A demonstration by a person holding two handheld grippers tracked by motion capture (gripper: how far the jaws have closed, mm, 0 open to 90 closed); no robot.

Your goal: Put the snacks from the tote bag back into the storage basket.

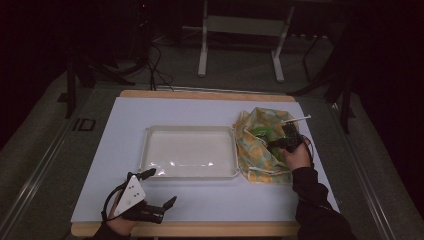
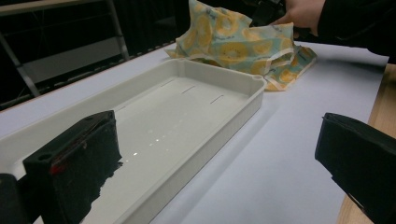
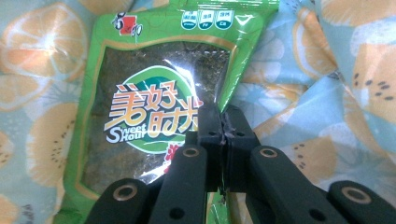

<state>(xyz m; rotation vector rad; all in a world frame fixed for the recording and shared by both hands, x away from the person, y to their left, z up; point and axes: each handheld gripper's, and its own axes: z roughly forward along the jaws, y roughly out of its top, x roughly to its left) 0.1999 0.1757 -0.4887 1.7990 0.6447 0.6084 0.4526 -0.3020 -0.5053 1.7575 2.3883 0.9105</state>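
Nearest the person, the left gripper (image 1: pixel 159 189) rests low at the table's front edge with its jaws spread wide and nothing between them; the hand behind it is cut off by the bottom of the high view. Just ahead of its jaws lies the white tray (image 1: pixel 145 150), shallow, with only glints of light on its floor — in the left gripper view one black jaw overlaps the tray's near corner (image 2: pixel 154 196) while the other hangs over the pale table sheet (image 2: pixel 280 154) near the wooden edge. Beyond the tray's far end, well apart from this gripper, sits a crumpled cloth bag (image 2: pixel 233 44) printed with orange slices, where the right hand (image 2: pixel 303 11) shows, cropped by the frame top. The right gripper (image 3: pixel 223 130) reaches into that bag, its jaws pressed together on the lower right edge of a green snack packet (image 3: pixel 140 84). The packet's bottom is hidden behind the jaws. From above, the packet (image 1: pixel 260 133) is a small green patch in the folds, hard to make out in the dim light.
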